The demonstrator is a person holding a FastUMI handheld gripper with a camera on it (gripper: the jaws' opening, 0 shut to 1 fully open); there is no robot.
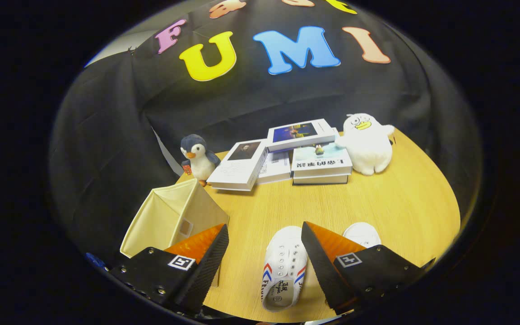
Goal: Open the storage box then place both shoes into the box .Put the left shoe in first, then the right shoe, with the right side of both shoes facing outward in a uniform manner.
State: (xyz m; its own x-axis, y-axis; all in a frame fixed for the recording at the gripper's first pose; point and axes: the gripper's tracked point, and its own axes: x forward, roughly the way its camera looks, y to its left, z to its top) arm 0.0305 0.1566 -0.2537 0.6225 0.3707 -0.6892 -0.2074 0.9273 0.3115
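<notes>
A cream fabric storage box point(169, 216) stands open on the wooden table point(400, 198), beyond and left of my left finger. A white canvas shoe point(284, 266) with red and blue stripes lies between my fingers, close to the right one, toe pointing away. The toe of a second white shoe point(362, 234) shows just beyond my right finger. My gripper point(264, 232) hovers above the table, open, with neither finger touching a shoe.
A pile of books point(287, 155) lies at the back of the table. A penguin plush point(198, 158) stands to its left and a white duck plush point(368, 142) to its right. Black cloth hangs behind the table.
</notes>
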